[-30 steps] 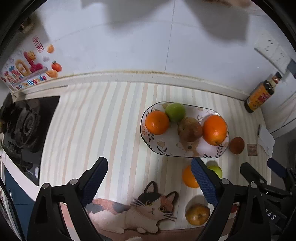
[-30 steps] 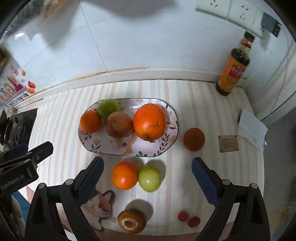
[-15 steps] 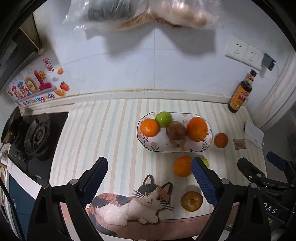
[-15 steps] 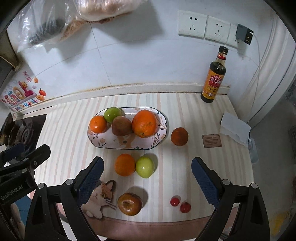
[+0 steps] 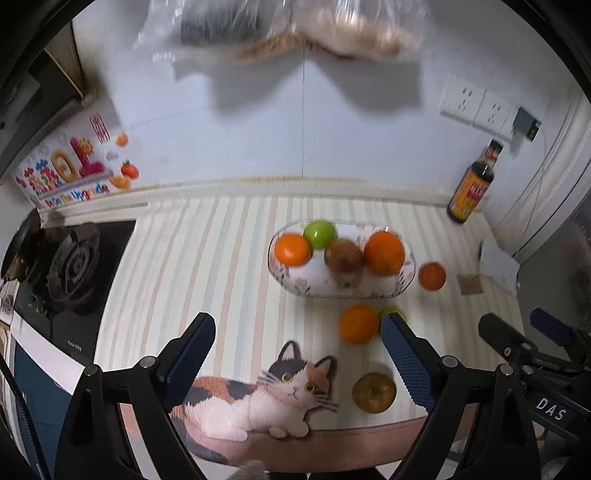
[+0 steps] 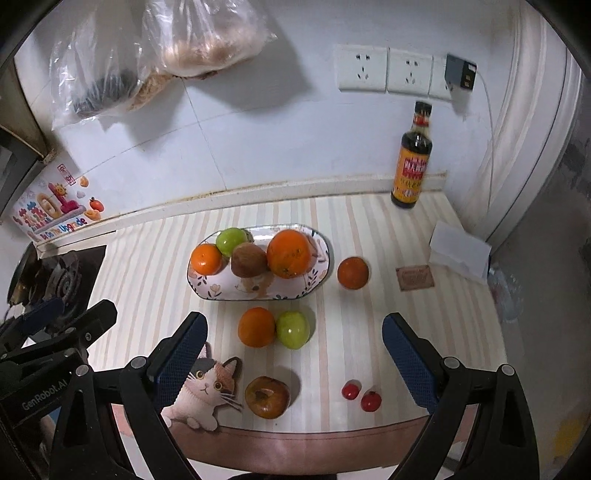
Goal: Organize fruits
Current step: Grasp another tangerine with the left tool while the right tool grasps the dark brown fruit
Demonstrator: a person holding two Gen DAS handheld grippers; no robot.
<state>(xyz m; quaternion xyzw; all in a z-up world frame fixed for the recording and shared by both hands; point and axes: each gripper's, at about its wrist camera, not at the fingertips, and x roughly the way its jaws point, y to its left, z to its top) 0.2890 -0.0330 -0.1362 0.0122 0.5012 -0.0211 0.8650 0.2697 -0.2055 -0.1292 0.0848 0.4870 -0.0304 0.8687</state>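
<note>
In the left wrist view the green apple (image 5: pixel 396 313) on the table (image 5: pixel 207 258) is mostly hidden behind the right finger of the left tongs (image 5: pixel 298 345), and the whole scene is smeared, so the fruit in the dish (image 5: pixel 369 291) and the plastic bags (image 5: pixel 280 26) on the wall lose their detail. The bags are cut off by the top edge there. The print on the small brown card (image 6: pixel 414 277) and on the bottle (image 6: pixel 410 166) label is too small to read.

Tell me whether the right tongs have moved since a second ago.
Yes. The right tongs have pulled up and back: the oval plate looks smaller and farther, and the wall sockets have fully entered view.
</note>
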